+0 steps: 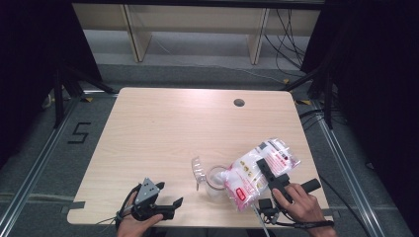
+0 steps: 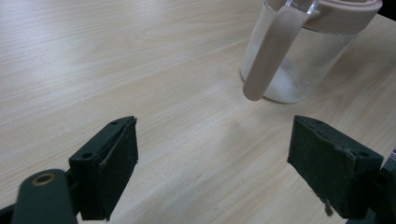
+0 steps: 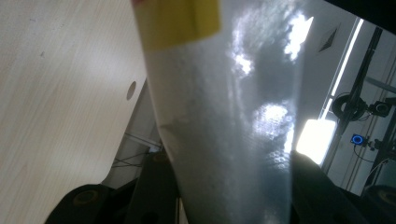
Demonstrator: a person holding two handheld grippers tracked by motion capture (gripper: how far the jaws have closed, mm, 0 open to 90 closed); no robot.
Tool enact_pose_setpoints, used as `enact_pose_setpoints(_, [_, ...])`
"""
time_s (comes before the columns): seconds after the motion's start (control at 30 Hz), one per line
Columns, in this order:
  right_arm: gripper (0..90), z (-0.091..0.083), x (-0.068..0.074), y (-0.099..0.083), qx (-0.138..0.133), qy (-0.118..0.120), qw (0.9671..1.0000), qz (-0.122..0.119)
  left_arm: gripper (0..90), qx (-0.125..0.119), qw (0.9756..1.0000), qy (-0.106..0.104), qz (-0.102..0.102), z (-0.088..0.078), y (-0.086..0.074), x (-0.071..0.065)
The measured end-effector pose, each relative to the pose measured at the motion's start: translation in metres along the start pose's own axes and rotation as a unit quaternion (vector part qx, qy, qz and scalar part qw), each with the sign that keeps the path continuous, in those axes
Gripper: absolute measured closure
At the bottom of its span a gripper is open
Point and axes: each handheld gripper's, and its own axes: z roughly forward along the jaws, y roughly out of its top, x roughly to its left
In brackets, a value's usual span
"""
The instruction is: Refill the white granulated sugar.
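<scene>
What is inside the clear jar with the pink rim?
A low layer of white powder lies at the bottom of the jar. In the high view the tilted bag covers part of its mouth, so any pouring is hidden.

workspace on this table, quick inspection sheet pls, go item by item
surface: pale wood table, round cable hole near the far edge
job's things: clear jar with a pinkish rim and handle, a little white powder inside; its clear lid beside it; printed plastic bag tipped towards the jar mouth
clutter: nothing seen
grippers: left gripper resting on the near edge, jaws open and empty; right gripper shut on the bag
cables: loose black ones on the floor beyond the table
surroundings: grey floor, wooden frame legs, a 5 taped on the floor
</scene>
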Motion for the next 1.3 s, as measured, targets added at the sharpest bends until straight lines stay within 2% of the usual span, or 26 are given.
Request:
enact_pose_setpoints(0.17, [70.7,-0.0015,0.0017,-0.0002,0.007,0.007,0.9999,0.01,15.5,-0.004,1.0,0.001,-0.003,-0.0002,0.0001,-0.001])
enact_pose_setpoints(0.23, [70.9,-0.0003,0.0002,-0.0003,0.001,0.001,1.0,0.001,15.5,-0.001,1.0,0.0,0.002,-0.0004,-0.0001,0.0])
enact_pose_setpoints(0.27, [70.9,-0.0011,0.0019,-0.0005,0.006,0.007,0.9999,0.009,15.5,-0.001,1.0,0.001,0.005,-0.001,0.0,0.0003])
enact_pose_setpoints(0.33, [71.0,-0.0003,0.0004,-0.0006,0.0,-0.001,1.0,0.001,15.5,-0.001,1.0,0.002,0.004,-0.001,0.0003,0.0002])
enact_pose_setpoints(0.47, [71.2,-0.0004,0.0004,-0.0008,0.003,0.0,1.0,0.004,15.4,0.001,1.0,0.003,0.005,-0.0013,-0.0001,0.0002])
enact_pose_setpoints(0.57, [71.2,-0.0002,-0.0006,-0.0009,0.0,0.001,1.0,0.0,15.5,-0.004,1.0,0.003,-0.008,-0.0003,-0.0003,-0.0009])
enact_pose_setpoints(0.67, [71.4,-0.0006,-0.0006,-0.0009,0.0,-0.001,1.0,0.003,15.5,0.0,1.0,0.004,-0.002,-0.0012,0.0,0.0003])
enact_pose_setpoints(0.77, [71.5,-0.0003,-0.0006,-0.0012,0.001,0.002,1.0,0.002,15.4,-0.004,1.0,0.001,-0.009,-0.0001,-0.0006,-0.0007])
enact_pose_setpoints(0.87, [71.5,-0.0003,-0.001,-0.0016,-0.001,0.003,1.0,-0.001,15.4,-0.005,1.0,0.001,-0.008,0.0002,-0.0003,-0.0007])
enact_pose_setpoints(0.9, [71.5,-0.0005,-0.0008,-0.0017,0.001,-0.001,1.0,0.002,15.4,-0.001,1.0,0.001,-0.003,0.0,-0.0002,0.0003])
enact_pose_setpoints(1.3, [72.0,-0.0017,-0.0033,-0.0036,0.004,-0.003,1.0,0.0,15.5,-0.005,1.0,0.001,-0.007,0.0003,-0.0007,0.0001])
